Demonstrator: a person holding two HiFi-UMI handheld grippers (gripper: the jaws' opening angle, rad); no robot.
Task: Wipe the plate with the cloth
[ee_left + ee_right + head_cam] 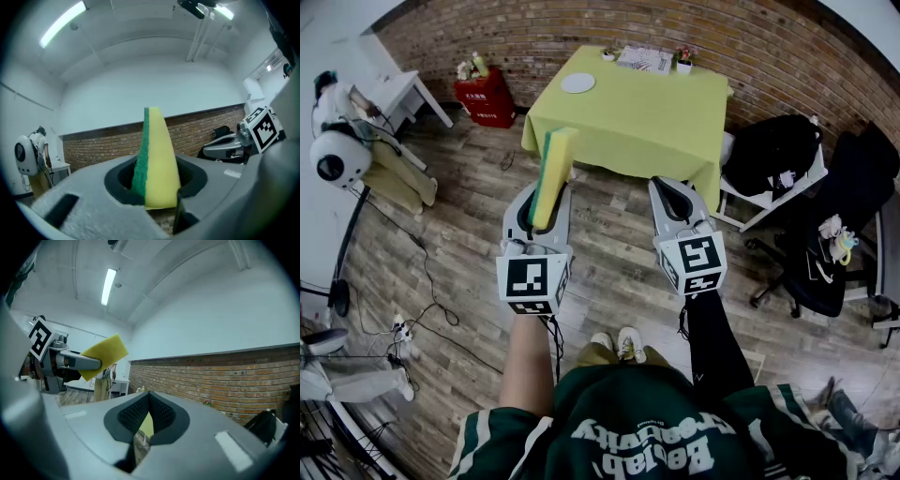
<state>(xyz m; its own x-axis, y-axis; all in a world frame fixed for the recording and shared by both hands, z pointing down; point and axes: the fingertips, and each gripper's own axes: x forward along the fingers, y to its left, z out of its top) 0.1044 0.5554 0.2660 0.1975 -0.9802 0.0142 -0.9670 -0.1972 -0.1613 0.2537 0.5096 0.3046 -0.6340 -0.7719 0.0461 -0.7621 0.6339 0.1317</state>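
Plate (pixel 577 82) far off on the yellow table (pixel 637 122)
left gripper (pixel 542 202) clamps a sponge (pixel 555 159), right gripper (pixel 670 192) pinched together, empty

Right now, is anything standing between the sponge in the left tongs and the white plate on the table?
Nothing visible. Only wooden floor lies between the yellow-and-green sponge in the left tongs and the yellow-green table; the round white plate sits alone on its left side.

I see the plate (pixel 577 82), white and round, lying flat as far as I can tell, on the tabletop (pixel 647 112) by its left edge towards the far corner. The sponge (pixel 553 173), yellow with a green scouring face, stands upright, clamped in the left gripper (pixel 542 208).
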